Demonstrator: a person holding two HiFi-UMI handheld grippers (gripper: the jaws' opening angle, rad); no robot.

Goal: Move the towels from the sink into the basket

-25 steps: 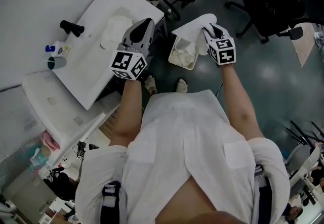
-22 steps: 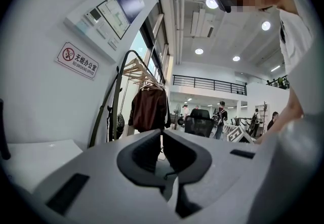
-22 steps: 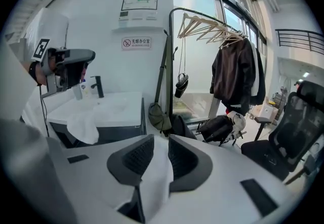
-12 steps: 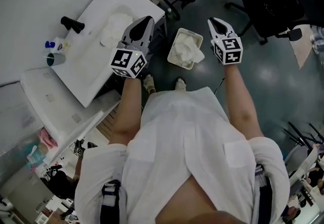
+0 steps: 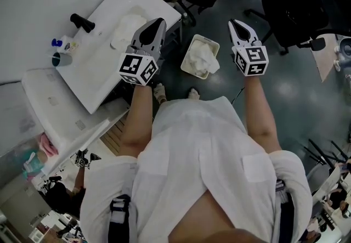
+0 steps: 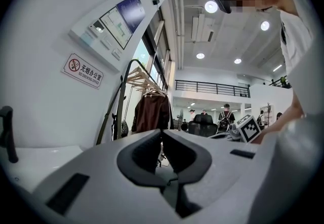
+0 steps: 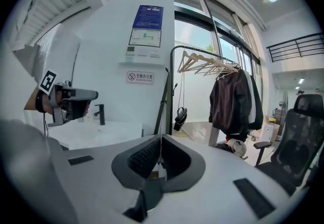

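Though crumpled, white towels (image 5: 202,56) inside basket (image 5: 192,73).

You've one crumpled white cloth towel (image 5: 126,29) lying in the white rectangular sink (image 5: 90,74), more white towels (image 5: 201,55) heaped in the pale rectangular basket (image 5: 187,53) on the floor, one drooping over its rim.

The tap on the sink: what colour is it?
The tap is black, clearest in the head view.
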